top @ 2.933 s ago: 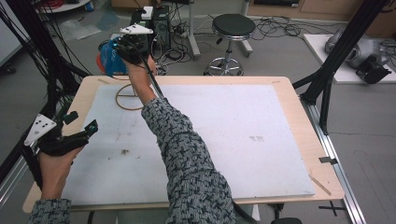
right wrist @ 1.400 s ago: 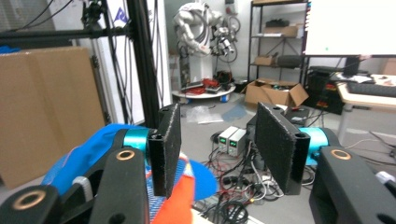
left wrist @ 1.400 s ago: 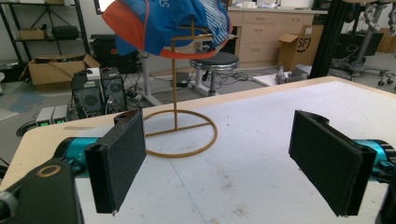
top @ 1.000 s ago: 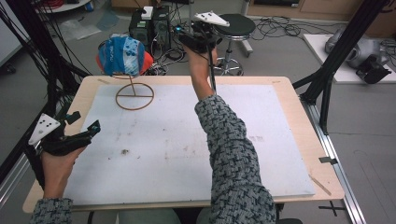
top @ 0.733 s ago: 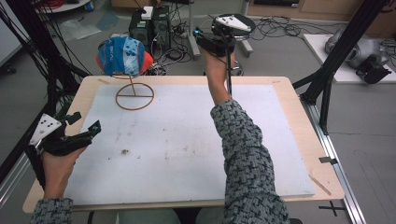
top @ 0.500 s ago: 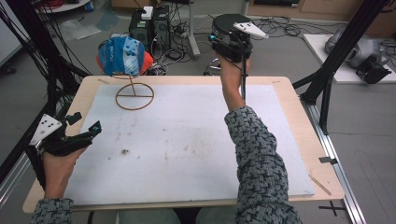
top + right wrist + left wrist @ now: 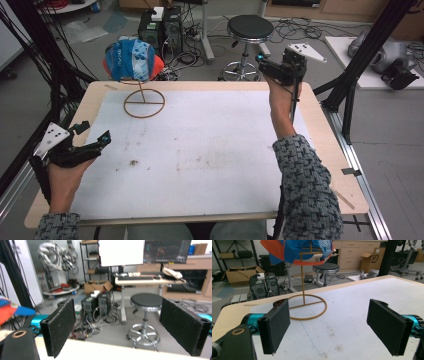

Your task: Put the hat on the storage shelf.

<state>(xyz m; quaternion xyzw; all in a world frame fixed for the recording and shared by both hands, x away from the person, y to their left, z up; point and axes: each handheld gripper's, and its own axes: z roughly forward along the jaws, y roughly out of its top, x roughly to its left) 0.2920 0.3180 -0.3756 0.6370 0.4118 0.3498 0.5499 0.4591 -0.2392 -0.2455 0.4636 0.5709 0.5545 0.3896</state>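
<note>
a lab floor strewn with cables lies beyond a wooden table (image 7: 320, 125) topped by a stained white sheet (image 7: 200, 145). in the high view, a blue and orange cap (image 7: 131, 61) sits on a thin wire stand (image 7: 144, 102) whose ring base rests at the far left of the sheet. the left gripper (image 7: 92, 142) is held over the near left edge of the table. the right gripper (image 7: 265, 62) is raised above the far right edge, pointing left towards a black stool (image 7: 249, 29) on the floor.

in the left gripper view, the left gripper (image 7: 337, 325) has its jaws spread wide with nothing between them, above the sheet; the stand (image 7: 308, 306) and cap (image 7: 294, 251) lie ahead.

in the right gripper view, the right gripper (image 7: 125, 327) also has its jaws wide apart and empty, facing the stool (image 7: 146, 302), computer towers (image 7: 96, 305) and a desk (image 7: 150, 280) with monitors; a bit of the cap (image 7: 10, 310) shows at the left.
</note>
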